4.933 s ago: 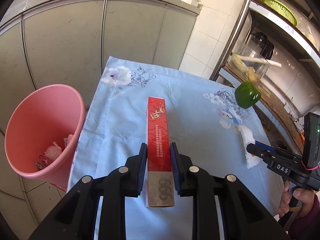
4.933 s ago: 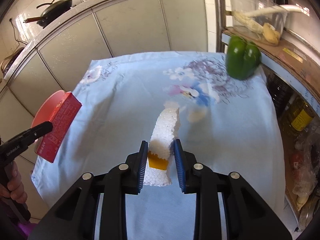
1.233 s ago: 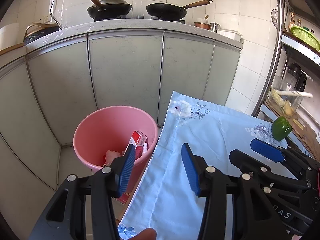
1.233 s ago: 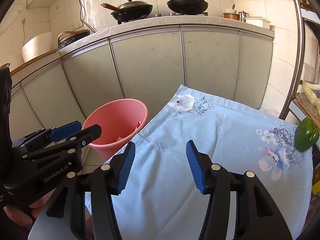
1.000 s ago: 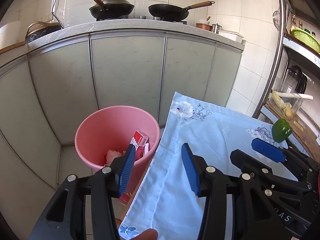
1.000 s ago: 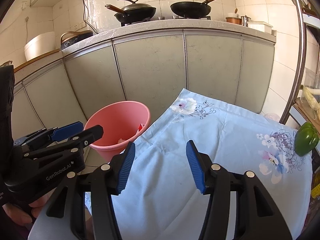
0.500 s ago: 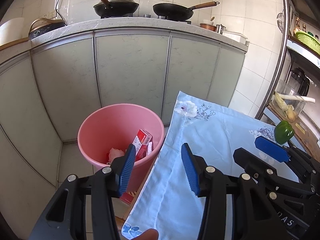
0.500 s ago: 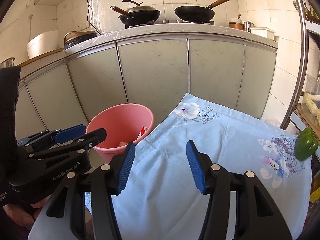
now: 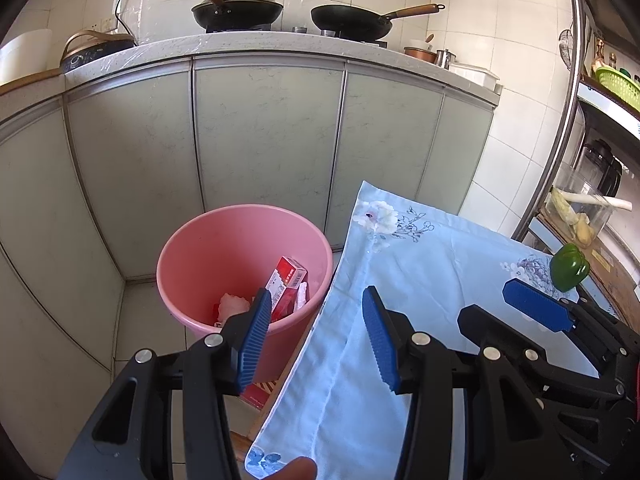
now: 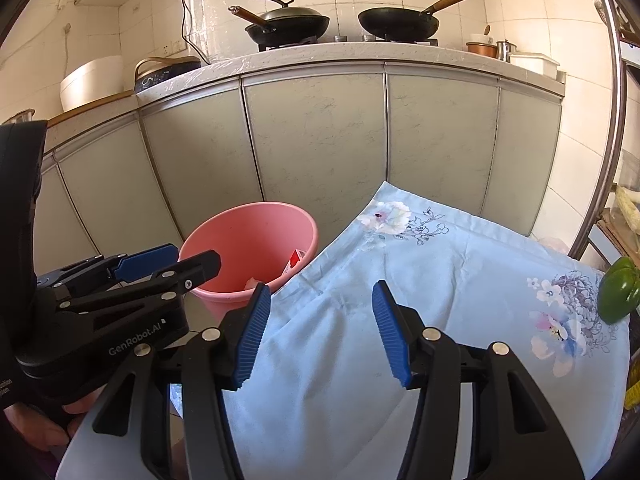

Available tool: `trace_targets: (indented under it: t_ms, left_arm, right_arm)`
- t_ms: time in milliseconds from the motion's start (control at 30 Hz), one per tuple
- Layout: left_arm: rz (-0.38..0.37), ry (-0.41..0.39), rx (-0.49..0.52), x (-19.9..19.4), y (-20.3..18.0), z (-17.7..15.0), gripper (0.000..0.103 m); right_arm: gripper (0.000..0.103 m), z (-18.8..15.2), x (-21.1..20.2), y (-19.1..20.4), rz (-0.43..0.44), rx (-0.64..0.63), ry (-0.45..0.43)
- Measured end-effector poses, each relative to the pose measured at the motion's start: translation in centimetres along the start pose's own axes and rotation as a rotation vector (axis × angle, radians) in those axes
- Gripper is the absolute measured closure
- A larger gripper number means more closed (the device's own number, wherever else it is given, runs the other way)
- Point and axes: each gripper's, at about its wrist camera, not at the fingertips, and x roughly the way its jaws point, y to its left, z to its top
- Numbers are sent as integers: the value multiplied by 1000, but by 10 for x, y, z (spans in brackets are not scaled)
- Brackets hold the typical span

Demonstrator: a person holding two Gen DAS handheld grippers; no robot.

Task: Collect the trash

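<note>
A pink bin (image 9: 208, 252) stands on the floor left of the table; it also shows in the right wrist view (image 10: 248, 240). In it lie a red box (image 9: 286, 286) and white foam scraps (image 9: 232, 304). My left gripper (image 9: 316, 336) is open and empty, held above the table's left edge near the bin. My right gripper (image 10: 322, 328) is open and empty, raised over the table's front part. The left gripper also shows in the right wrist view (image 10: 172, 266), and the right gripper in the left wrist view (image 9: 508, 304).
The table is covered by a light blue flowered cloth (image 9: 432, 264). A green pepper (image 9: 568, 268) sits at its far right corner, also in the right wrist view (image 10: 618, 292). Grey cabinets (image 9: 264, 136) stand behind, with pans (image 9: 240, 10) on top. A metal shelf rack (image 9: 568, 120) stands at the right.
Both grippers let go of the red box and the foam and pulled back and up from the table. In the last second both views rose slightly; jaws stayed open.
</note>
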Motion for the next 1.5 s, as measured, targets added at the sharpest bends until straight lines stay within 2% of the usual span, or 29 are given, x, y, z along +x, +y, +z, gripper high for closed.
trace_targets:
  t_ms: [1500]
  left_arm:
    - [12, -15, -17, -7, 5, -4, 58]
  right_arm:
    - [49, 3, 2, 10, -18, -20, -12]
